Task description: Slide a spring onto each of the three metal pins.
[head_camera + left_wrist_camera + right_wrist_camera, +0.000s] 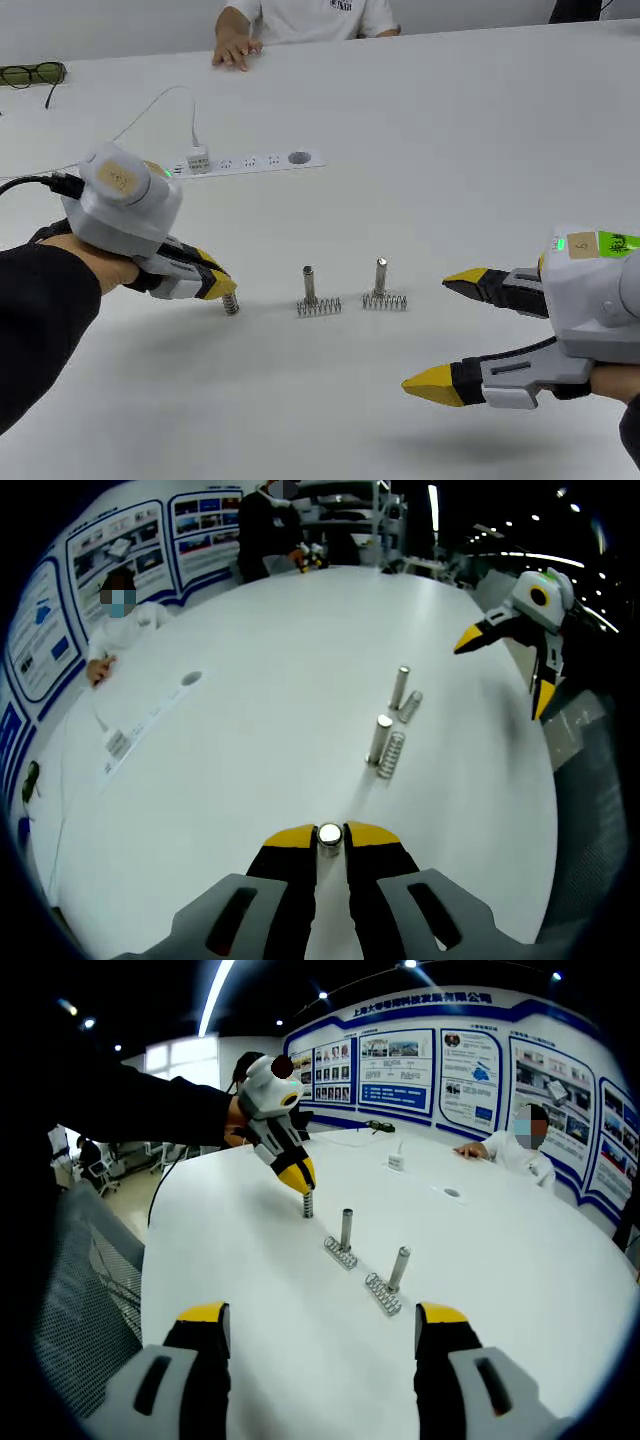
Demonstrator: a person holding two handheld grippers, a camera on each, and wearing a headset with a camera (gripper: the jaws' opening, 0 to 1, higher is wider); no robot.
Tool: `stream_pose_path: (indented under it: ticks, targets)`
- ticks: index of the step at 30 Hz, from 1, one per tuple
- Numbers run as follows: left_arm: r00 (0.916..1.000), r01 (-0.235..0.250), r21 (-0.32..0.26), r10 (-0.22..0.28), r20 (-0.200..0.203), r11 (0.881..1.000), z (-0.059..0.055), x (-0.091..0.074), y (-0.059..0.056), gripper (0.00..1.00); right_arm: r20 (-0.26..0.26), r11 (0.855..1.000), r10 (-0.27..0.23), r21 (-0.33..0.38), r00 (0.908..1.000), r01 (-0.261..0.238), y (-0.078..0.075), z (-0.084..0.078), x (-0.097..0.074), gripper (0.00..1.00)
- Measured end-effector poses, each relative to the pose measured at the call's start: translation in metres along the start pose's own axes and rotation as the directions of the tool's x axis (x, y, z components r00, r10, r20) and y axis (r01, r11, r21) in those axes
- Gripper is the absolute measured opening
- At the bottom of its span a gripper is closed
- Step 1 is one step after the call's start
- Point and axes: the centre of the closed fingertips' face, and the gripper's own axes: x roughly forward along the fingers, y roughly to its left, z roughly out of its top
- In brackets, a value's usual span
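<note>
The left gripper (224, 288) sits in the left hand (95, 262), whose arm wears a black sleeve (30, 320). It tilts forward and down, with its yellow-tipped jaws closed on the top of a pin (329, 836). The right gripper (450, 335) is held roughly level, well apart from the left one and pointing toward it, with its jaws spread wide.

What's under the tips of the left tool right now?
A coiled spring stands on the table, around a pin whose top the left tool grips. The pin's shaft is hidden.
</note>
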Motion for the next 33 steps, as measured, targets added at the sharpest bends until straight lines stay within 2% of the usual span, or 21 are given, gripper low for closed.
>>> stream_pose_path:
  ticks: [11,18,28,33]
  targets:
    - [0.9999,0.003,0.014,-0.003,0.012,1.0,0.001,0.0,-0.001,0.11,-0.003,1.0,0.003,-0.001,1.0,-0.003,0.0,0.0,0.001,0.76]
    - [0.9994,-0.01,-0.001,0.01,0.034,1.0,0.004,-0.003,0.001,0.22,-0.003,1.0,0.005,-0.002,1.0,-0.005,0.001,0.0,0.001,0.76]
    - [0.9941,-0.041,-0.001,0.041,0.1,0.999,0.019,-0.025,-0.003,0.27,-0.004,1.0,0.018,-0.011,0.9998,-0.018,0.004,0.001,0.003,0.75]
    - [0.9895,-0.05,0.004,0.049,0.136,0.999,0.025,-0.039,-0.012,0.27,-0.003,1.0,0.024,-0.014,0.9997,-0.024,0.005,0.002,0.004,0.75]
